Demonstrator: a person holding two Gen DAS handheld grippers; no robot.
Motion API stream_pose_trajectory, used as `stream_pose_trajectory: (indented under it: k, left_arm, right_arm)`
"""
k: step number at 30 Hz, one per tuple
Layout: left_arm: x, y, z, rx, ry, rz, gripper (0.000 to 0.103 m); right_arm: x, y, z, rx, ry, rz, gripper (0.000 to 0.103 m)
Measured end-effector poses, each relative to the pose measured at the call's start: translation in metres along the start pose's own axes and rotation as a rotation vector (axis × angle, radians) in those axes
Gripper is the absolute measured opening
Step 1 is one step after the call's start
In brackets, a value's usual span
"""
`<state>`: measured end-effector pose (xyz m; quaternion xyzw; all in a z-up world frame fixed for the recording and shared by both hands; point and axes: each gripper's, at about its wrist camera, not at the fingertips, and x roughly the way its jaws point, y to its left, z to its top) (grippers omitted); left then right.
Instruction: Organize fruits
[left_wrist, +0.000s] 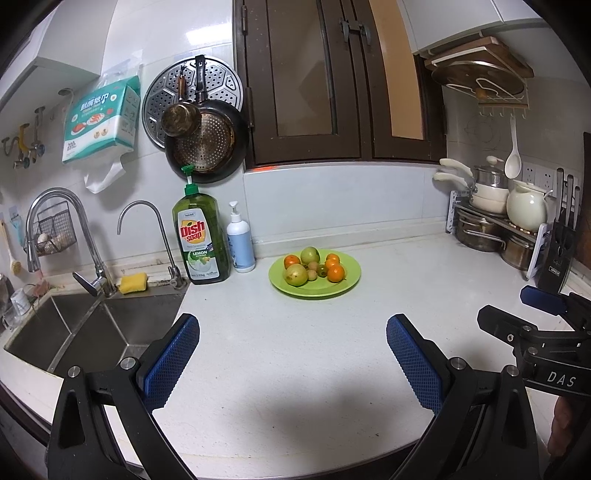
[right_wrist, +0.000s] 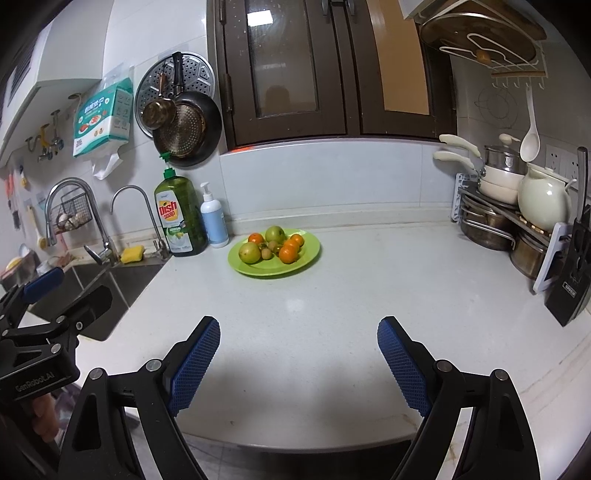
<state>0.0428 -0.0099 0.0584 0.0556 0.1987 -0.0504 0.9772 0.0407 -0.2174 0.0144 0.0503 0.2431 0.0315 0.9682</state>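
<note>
A green plate (left_wrist: 347, 282) (right_wrist: 304, 258) sits on the white counter near the back wall. It holds two green apples (left_wrist: 295, 275) (right_wrist: 250, 252), several oranges (left_wrist: 336, 273) (right_wrist: 288, 254) and a few small brownish fruits (left_wrist: 312, 274). My left gripper (left_wrist: 291, 332) is open and empty over the counter's front edge, well short of the plate. My right gripper (right_wrist: 298, 332) is open and empty too, likewise short of the plate. The right gripper also shows at the right edge of the left wrist view (left_wrist: 524, 314), and the left gripper at the left edge of the right wrist view (right_wrist: 59, 291).
A dish soap bottle (left_wrist: 201, 236) and a white pump bottle (left_wrist: 240, 240) stand left of the plate. A double sink (left_wrist: 92, 328) with two faucets lies at the left. A pot rack (left_wrist: 495, 221) and a knife block (left_wrist: 557, 251) stand at the right. Pans hang on the wall.
</note>
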Motion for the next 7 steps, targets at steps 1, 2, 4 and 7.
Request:
stream_pose_trajectory:
  k: [1, 2, 4, 7]
  left_arm:
    - [-0.0002, -0.0001, 0.0, 0.0, 0.0, -0.001, 0.103]
    - [-0.0002, 0.0001, -0.0001, -0.001, 0.001, 0.0, 0.103]
    - [-0.0001, 0.0004, -0.0003, 0.0, 0.001, -0.005, 0.103]
    - [0.0005, 0.0011, -0.0004, -0.002, 0.003, -0.01, 0.103]
  right_arm:
    - [-0.0001, 0.0, 0.0, -0.001, -0.001, -0.001, 0.088]
    - [0.0001, 0.0003, 0.0001, -0.001, 0.0, -0.002, 0.088]
    - [0.0, 0.0004, 0.0003, -0.001, 0.0, -0.002, 0.088]
    - [-0.0004, 0.0008, 0.0001, 0.001, 0.001, 0.0, 0.088]
